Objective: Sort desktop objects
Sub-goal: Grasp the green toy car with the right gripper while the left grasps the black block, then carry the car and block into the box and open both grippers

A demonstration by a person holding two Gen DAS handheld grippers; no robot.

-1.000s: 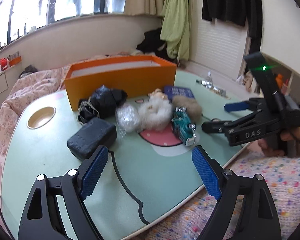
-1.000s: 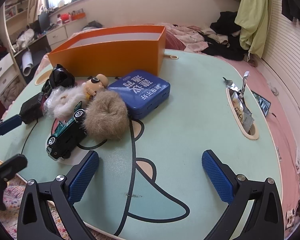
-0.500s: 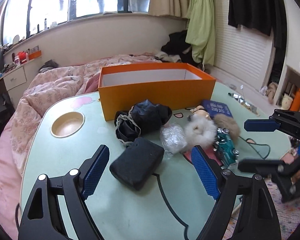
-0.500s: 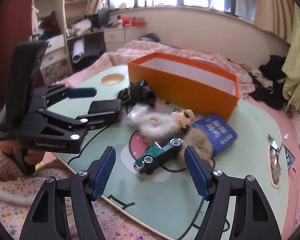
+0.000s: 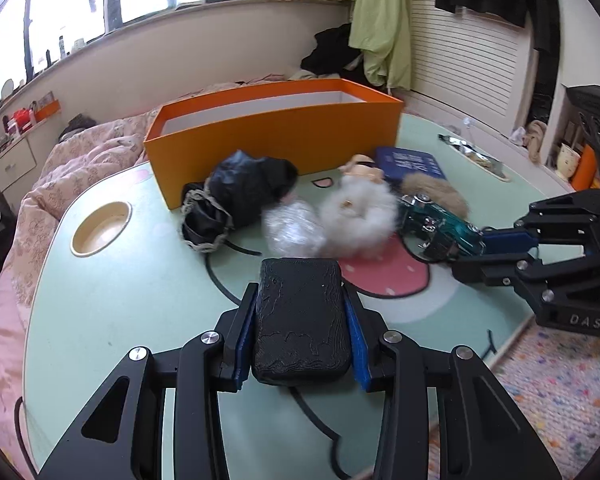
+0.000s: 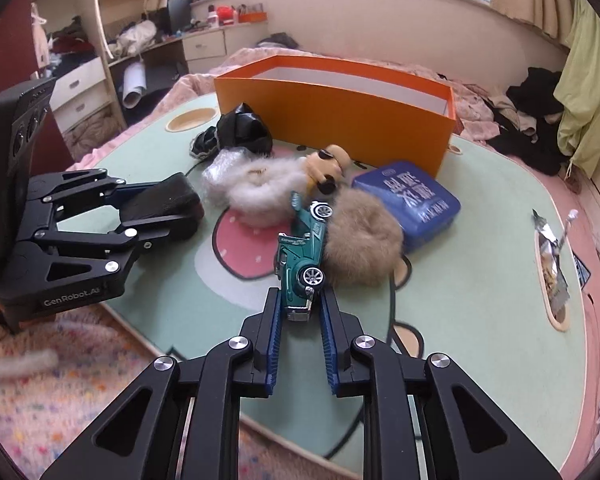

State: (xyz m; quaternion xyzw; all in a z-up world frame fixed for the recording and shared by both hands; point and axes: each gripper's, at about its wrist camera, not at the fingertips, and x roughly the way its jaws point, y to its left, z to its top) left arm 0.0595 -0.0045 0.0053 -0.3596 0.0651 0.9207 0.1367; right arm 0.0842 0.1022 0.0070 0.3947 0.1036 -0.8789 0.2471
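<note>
On the table: one orange box; left gripper jaws closing on one black pouch; right gripper jaws clamp one green toy car.

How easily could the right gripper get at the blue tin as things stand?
Probably not easily: the right gripper is already shut on the green toy car, and the brown fur ball lies against the blue tin.

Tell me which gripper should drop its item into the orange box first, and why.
Probably left. The left gripper, jaws closing, grips the black case squarely, and the orange box lies straight ahead. The right gripper pinches only the tail end of the green toy car, a shakier hold.
</note>
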